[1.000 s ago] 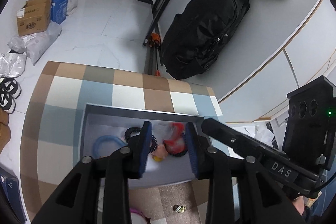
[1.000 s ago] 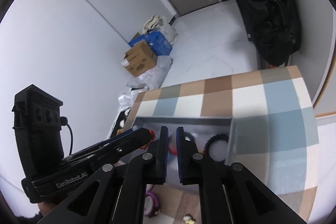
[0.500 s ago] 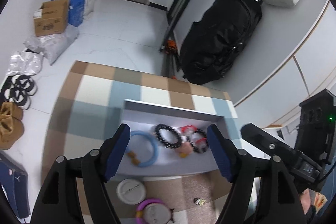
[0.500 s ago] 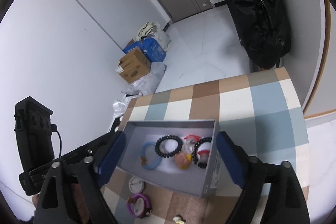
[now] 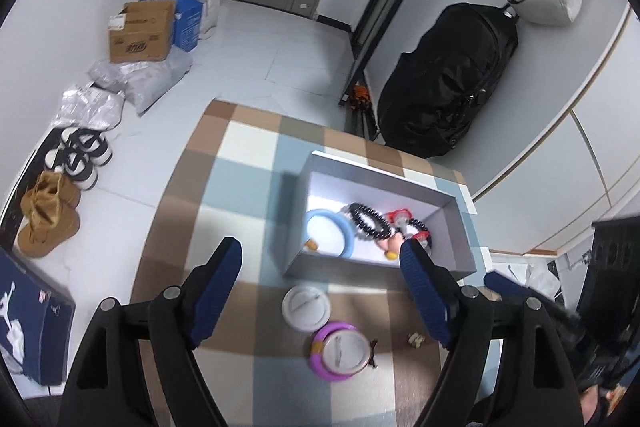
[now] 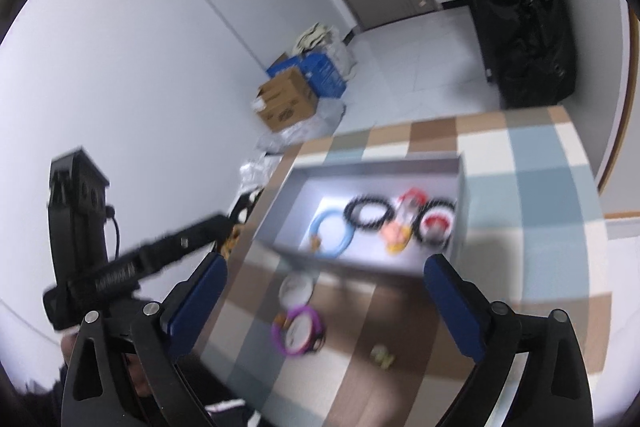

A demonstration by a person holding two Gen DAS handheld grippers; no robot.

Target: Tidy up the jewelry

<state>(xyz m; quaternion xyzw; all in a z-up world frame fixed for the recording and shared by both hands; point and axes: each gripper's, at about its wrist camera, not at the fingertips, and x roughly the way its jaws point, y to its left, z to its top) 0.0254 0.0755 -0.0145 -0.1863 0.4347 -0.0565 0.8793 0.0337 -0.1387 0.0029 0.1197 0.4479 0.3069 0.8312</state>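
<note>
- Left wrist view: left tool [image 5: 320,267] hung above the checked-cloth bench [image 5: 224,211], jaws wide & opening further, nothing btwn them.
- Grey rectangular cardboard box [image 5: 448,227] sat open on the bench. Inside: light-blue ring bangle [image 5: 348,233], black beaded bracelet [image 5: 368,221], a red-and-black bracelet [image 5: 416,227] w/ a small orange-pink charm [image 5: 390,247] beside it. So approx. four pcs already sorted, judging by how they lay.
- Left outside, just in front of the box: white round watch face [image 5: 306,307], purple-rimmed round watch [image 5: 340,349] touching or nearly touching it, and a tiny yellowish trinket [image 5: 416,339] to the right, apart.
- Right wrist view (blurred): right tool [image 6: 324,291] also empty, jaws very wide & opening.
- Same grey box w/ the bangles in a row; purple watch [image 6: 298,331], white disc [image 6: 296,287] & the small trinket [image 6: 382,355] on the cloth btwn the tool's fingers and the box.
- Judgement: task past halfway; three loose pcs remained, neither tool on any of them yet.
</note>
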